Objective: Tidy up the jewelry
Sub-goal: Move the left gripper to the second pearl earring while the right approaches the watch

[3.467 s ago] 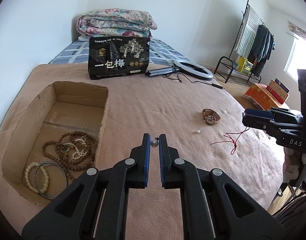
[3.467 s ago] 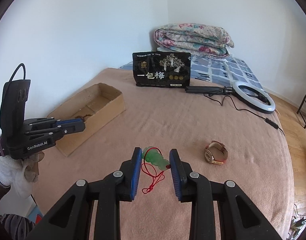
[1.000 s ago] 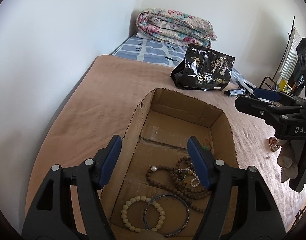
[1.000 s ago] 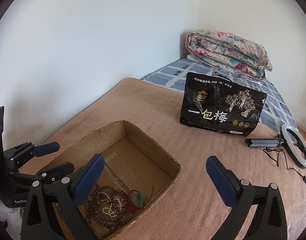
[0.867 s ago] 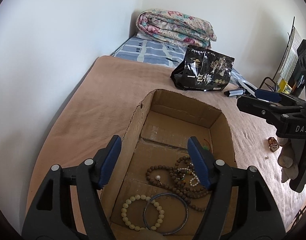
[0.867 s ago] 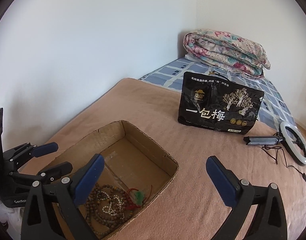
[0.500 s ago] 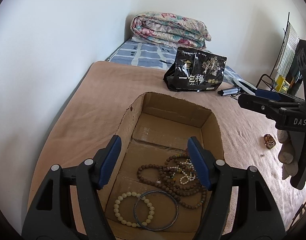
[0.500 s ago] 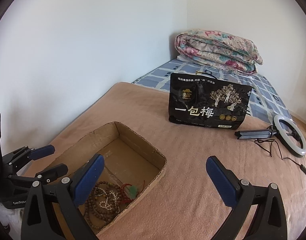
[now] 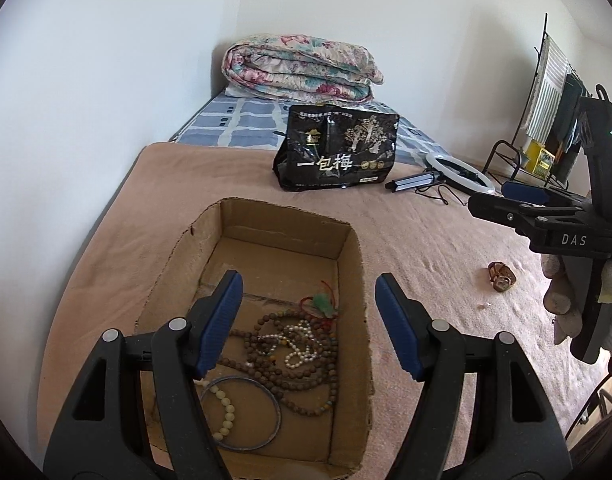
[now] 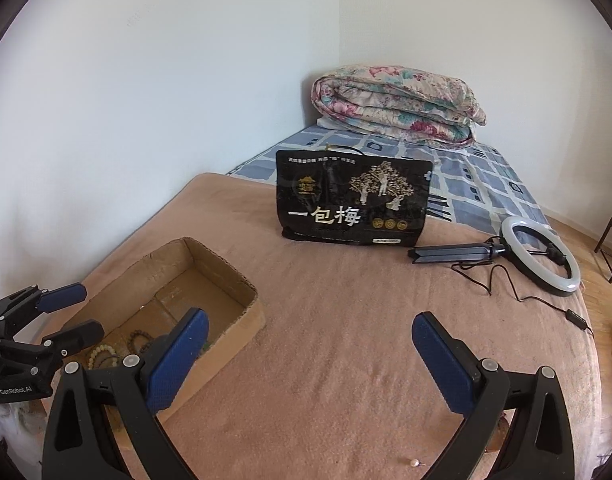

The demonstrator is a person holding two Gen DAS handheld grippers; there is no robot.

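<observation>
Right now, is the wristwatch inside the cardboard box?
No, the wristwatch lies on the pink blanket, to the right of the cardboard box.

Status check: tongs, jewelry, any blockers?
Left tongs open over cardboard box; right tongs open, empty. Bead necklaces boxed; watch and loose pearl on blanket. No blockers.

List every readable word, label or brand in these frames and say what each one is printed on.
"一包梅": large white characters on the black snack bag standing on the bed.
"DAS": on the body of the right gripper, seen from the left wrist view.
"GenRobot.AI": on the body of the left gripper, seen from the right wrist view.
Small line along the bag's top edge, and the white sticker at its bottom: too small to read.
</observation>
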